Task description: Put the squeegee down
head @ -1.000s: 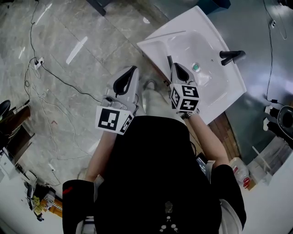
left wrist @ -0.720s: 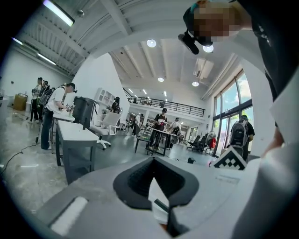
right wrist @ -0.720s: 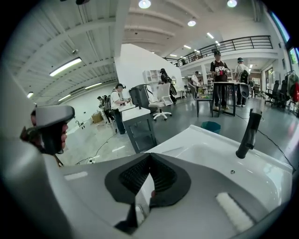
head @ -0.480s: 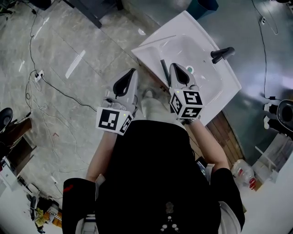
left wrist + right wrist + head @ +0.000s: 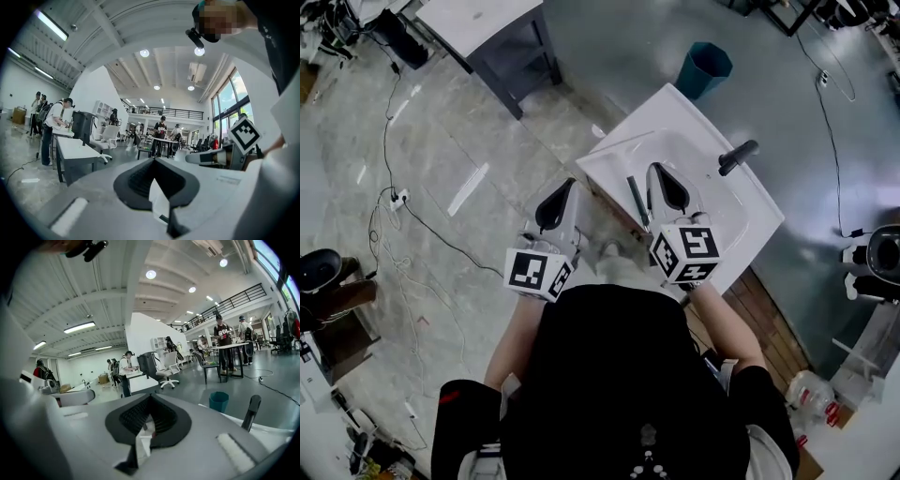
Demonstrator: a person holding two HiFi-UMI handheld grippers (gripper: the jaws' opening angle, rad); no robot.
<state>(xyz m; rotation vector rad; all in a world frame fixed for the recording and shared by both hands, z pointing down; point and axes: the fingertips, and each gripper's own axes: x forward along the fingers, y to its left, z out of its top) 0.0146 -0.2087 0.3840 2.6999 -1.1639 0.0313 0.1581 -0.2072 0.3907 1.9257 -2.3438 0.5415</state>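
Note:
The squeegee [image 5: 635, 201], a thin dark bar, lies along the near left rim of the white sink [image 5: 755, 220]. My right gripper [image 5: 652, 170] hovers over the basin just right of it, shut and holding nothing; in its own view the jaws [image 5: 149, 398] meet over the sink. My left gripper [image 5: 573, 182] hangs left of the sink above the floor, its jaws closed on nothing. In the left gripper view the right gripper [image 5: 206, 157] shows at the right.
A black faucet [image 5: 737, 157] stands at the sink's far side, also visible as the faucet [image 5: 251, 412]. A teal bin [image 5: 703, 67] and a grey table [image 5: 492, 23] stand beyond. Cables [image 5: 403, 211] trail over the floor at left. People stand at desks in the distance.
Both grippers have risen, the right one more, lifting away from the basin. The squeegee stays on the sink rim. The head view now takes in more of the room.

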